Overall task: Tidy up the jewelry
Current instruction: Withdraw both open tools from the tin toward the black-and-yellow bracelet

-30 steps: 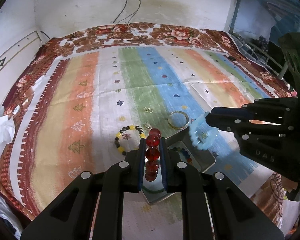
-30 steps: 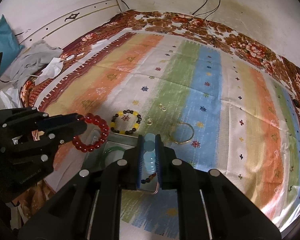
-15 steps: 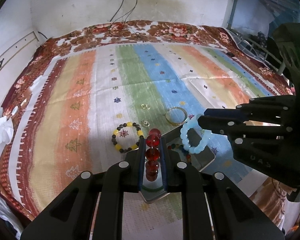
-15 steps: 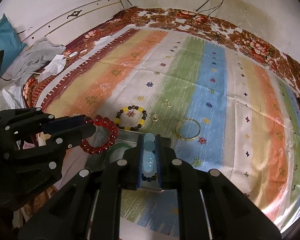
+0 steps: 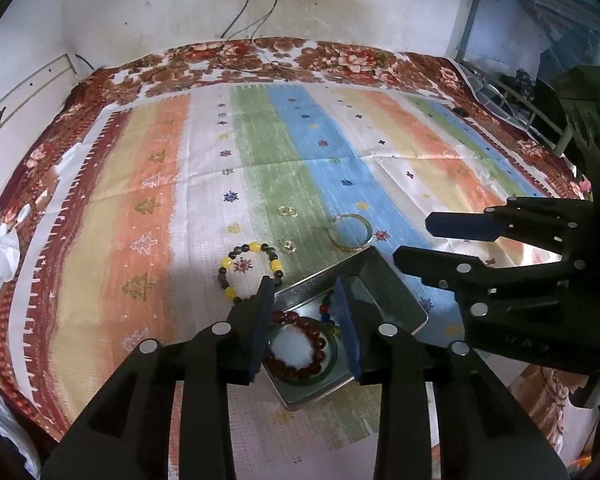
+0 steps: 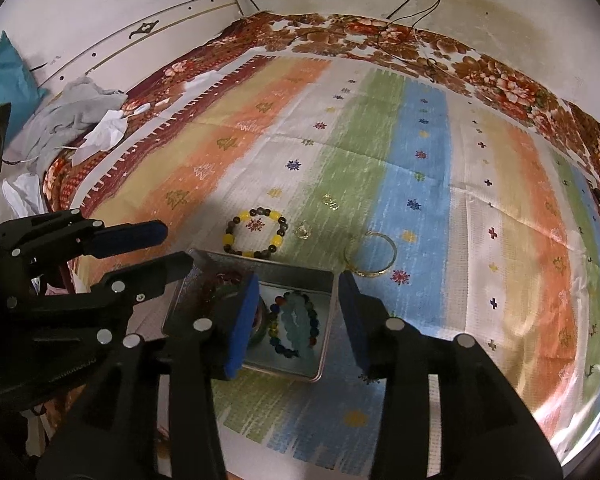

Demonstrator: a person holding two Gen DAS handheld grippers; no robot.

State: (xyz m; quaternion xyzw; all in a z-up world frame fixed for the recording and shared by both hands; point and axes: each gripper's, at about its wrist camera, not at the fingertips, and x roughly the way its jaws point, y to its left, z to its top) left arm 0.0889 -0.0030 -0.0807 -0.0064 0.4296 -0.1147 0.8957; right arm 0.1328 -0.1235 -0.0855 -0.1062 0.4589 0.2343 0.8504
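A metal tray (image 5: 396,292) (image 6: 292,270) lies on the striped cloth. In it are a red bead bracelet (image 5: 314,338), a green bangle (image 5: 329,372), a multicolour bead bracelet (image 6: 275,322) and a pale blue bead bracelet (image 6: 300,326). My left gripper (image 5: 305,324) is open and empty just above the red bracelet. My right gripper (image 6: 300,320) is open and empty above the blue bracelet. On the cloth beyond the tray lie a yellow-and-dark bead bracelet (image 5: 249,271) (image 6: 255,236), a gold bangle (image 5: 350,231) (image 6: 370,254) and two small rings (image 5: 287,211) (image 5: 288,245).
The striped cloth (image 5: 172,208) covers a floral blanket (image 5: 340,56) on a bed against a white wall. Crumpled grey cloth and tissues (image 6: 80,120) lie at the left edge. Cables (image 5: 252,12) hang from a wall socket. A shelf (image 5: 512,92) stands far right.
Both grippers have opened. The red bracelet has dropped from the left gripper into the tray, and the pale blue bracelet has dropped from the right gripper into the tray.
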